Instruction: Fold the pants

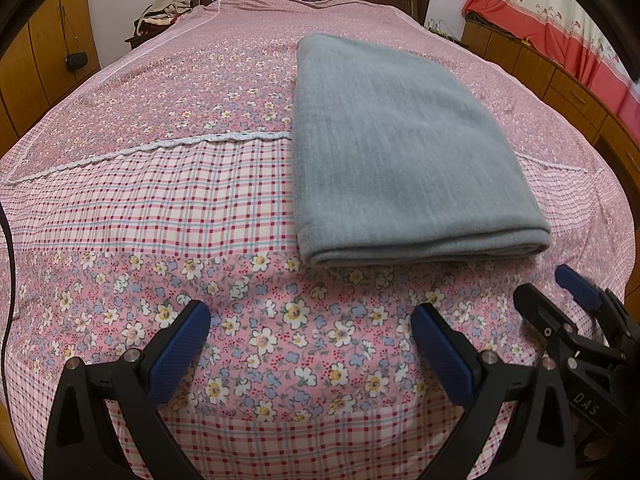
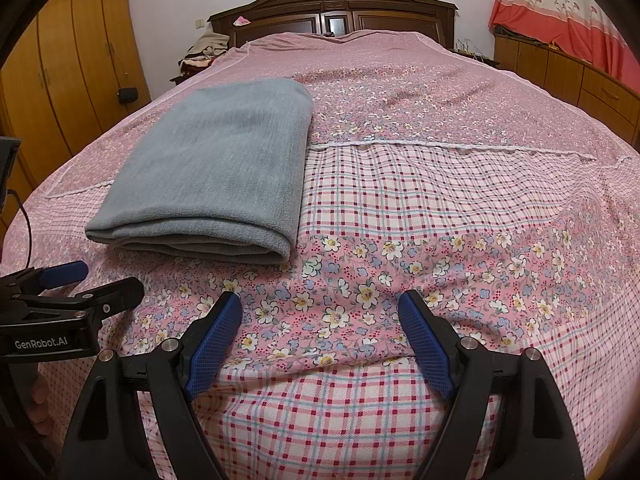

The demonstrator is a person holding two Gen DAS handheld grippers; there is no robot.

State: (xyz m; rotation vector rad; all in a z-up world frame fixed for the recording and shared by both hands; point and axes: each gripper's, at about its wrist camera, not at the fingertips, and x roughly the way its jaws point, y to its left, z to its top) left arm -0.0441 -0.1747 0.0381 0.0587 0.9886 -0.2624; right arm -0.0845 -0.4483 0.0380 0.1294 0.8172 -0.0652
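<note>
The grey-blue pants lie folded into a neat rectangle on the pink flowered bedspread, thick folded edge toward me. In the right wrist view the same pants sit left of centre. My left gripper hovers open over the bedspread just short of the pants' near edge, nothing between its blue pads. My right gripper is open too, over bare bedspread to the right of the pants, holding nothing. Each gripper shows at the edge of the other's view: the right gripper, the left gripper.
A dark wooden headboard stands at the far end of the bed. Orange-brown wardrobes line the left wall. A low wooden cabinet and red-and-cream curtain are at the right. A heap of clothes lies by the headboard.
</note>
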